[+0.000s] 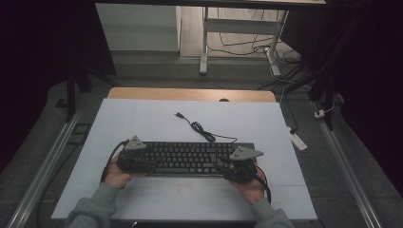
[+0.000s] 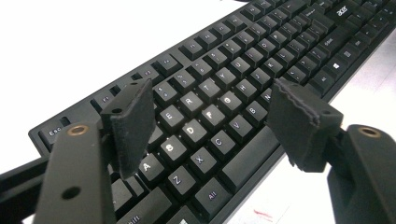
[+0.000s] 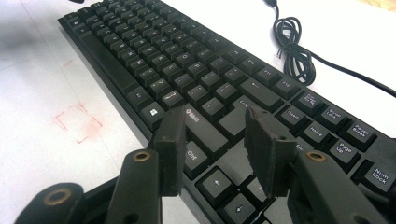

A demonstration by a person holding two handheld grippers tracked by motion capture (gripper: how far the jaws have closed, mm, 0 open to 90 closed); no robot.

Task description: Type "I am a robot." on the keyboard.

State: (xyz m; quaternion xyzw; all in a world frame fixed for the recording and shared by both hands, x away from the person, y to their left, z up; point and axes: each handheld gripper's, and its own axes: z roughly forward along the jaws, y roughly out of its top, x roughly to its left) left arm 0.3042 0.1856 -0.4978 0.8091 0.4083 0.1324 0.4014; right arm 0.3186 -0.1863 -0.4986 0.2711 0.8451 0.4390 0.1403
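Keyboard (image 1: 187, 158) long axis runs left-right on table (image 1: 142, 118); left gripper (image 2: 212, 112) and right gripper (image 3: 212, 140) over opposite ends, jaws apart, gripping nothing.

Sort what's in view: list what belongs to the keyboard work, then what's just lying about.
In the job:
keyboard
left gripper, open over the letter keys
right gripper, open over the Shift and arrow keys

Lying about:
coiled keyboard cable
red mark on the table
white power strip on the floor

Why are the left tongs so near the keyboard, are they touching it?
Cannot tell. In the left gripper view the left tongs stand open over the keyboard, but no contact or gap shows plainly.
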